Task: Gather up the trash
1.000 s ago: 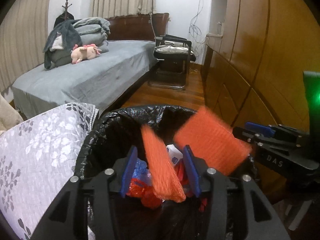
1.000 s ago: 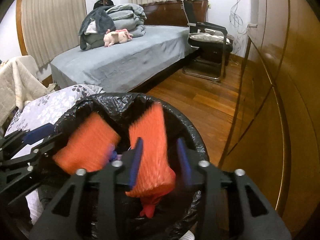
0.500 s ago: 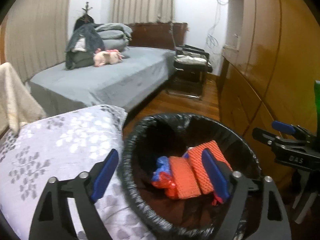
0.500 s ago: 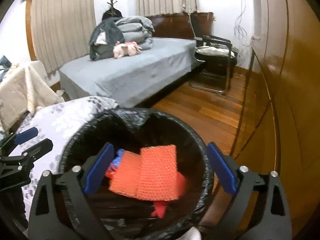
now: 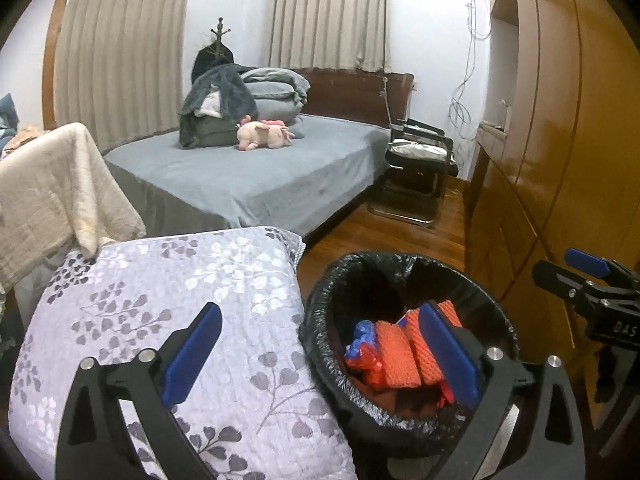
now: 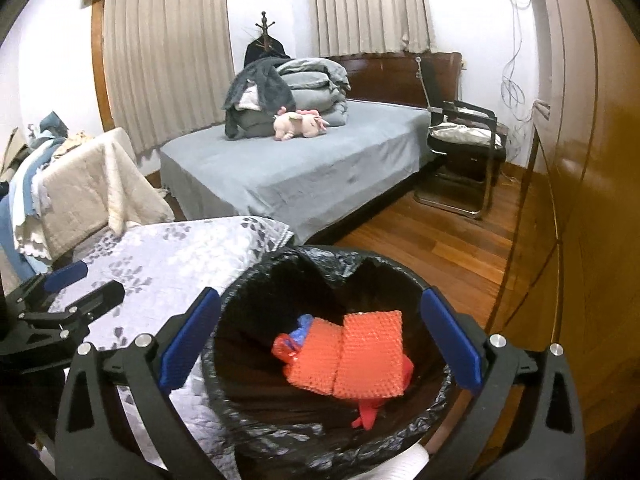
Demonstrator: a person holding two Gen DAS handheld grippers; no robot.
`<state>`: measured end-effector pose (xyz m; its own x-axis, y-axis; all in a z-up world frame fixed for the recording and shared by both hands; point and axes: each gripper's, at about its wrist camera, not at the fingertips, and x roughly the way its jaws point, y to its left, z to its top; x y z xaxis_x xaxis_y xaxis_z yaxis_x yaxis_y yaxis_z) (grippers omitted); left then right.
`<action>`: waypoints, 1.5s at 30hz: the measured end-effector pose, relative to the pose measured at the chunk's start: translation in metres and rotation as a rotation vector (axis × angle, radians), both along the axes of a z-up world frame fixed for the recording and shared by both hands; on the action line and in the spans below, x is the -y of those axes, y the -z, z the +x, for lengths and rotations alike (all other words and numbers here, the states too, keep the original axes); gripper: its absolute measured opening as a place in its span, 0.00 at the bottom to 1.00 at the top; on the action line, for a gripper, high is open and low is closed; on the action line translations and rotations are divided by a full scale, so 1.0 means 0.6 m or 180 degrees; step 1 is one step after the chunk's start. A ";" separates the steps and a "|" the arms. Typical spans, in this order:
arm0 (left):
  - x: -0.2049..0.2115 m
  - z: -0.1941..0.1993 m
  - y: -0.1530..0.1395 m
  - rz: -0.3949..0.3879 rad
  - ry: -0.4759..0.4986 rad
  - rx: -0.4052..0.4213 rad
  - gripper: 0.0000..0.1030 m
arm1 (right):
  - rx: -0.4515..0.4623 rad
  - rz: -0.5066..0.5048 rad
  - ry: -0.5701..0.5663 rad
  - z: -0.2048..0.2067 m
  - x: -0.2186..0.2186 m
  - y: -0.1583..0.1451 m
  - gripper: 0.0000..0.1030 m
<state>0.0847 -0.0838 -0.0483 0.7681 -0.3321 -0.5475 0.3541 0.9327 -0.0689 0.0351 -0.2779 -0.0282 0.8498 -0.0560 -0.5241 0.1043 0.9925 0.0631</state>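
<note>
A bin lined with a black bag point(image 5: 320, 332) point(image 6: 240, 292) stands on the wood floor beside a floral quilt. Two orange foam nets point(image 5: 396, 352) point(image 6: 372, 348) lie loose inside it on a blue and red wrapper point(image 5: 360, 340) point(image 6: 298, 330). My left gripper point(image 5: 318, 312) hovers above the bin's left rim, its jaws opening wide with nothing held between them. My right gripper point(image 6: 320, 296) hangs over the bin's mouth, jaws also opening and gripping nothing. Each gripper shows at the edge of the other's view: the right gripper point(image 5: 588, 276) and the left gripper point(image 6: 72, 288).
The floral quilt point(image 5: 160, 280) lies left of the bin, with a beige blanket point(image 5: 52, 184) draped behind it. A grey bed point(image 5: 260, 176) with folded bedding and a pink plush is farther back. A black chair point(image 5: 420, 168) and a wooden wardrobe point(image 5: 560, 160) line the right side.
Both grippers let go of the orange foam nets, which dropped into the bin. The jaws spread wide, and both grippers rose and drew back from the bin.
</note>
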 end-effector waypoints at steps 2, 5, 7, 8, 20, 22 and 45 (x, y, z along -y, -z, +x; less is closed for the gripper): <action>-0.005 -0.010 -0.006 0.0006 -0.0035 0.0014 0.94 | 0.0040 -0.0002 -0.0041 -0.009 -0.010 -0.012 0.95; -0.015 -0.025 -0.017 0.0004 -0.0073 0.0037 0.94 | 0.0094 -0.0038 -0.0095 -0.021 -0.021 -0.025 0.95; -0.021 -0.037 -0.025 -0.0010 -0.0092 0.0080 0.94 | 0.0132 -0.0075 -0.0145 -0.030 -0.033 -0.035 0.95; -0.025 -0.042 -0.028 -0.0008 -0.0101 0.0099 0.94 | 0.0145 -0.0090 -0.0164 -0.033 -0.038 -0.039 0.95; -0.047 -0.096 -0.073 -0.0039 -0.0167 0.0314 0.94 | 0.0294 -0.0221 -0.0305 -0.076 -0.077 -0.074 0.95; -0.052 -0.106 -0.080 -0.0055 -0.0181 0.0357 0.94 | 0.0320 -0.0234 -0.0312 -0.083 -0.080 -0.075 0.95; -0.077 -0.154 -0.109 -0.0095 -0.0239 0.0528 0.94 | 0.0416 -0.0306 -0.0388 -0.116 -0.109 -0.087 0.95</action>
<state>-0.0078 -0.0375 0.0173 0.8704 -0.2846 -0.4019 0.2923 0.9553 -0.0434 -0.0344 -0.2125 0.0239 0.9138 0.0071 -0.4061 -0.0199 0.9994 -0.0274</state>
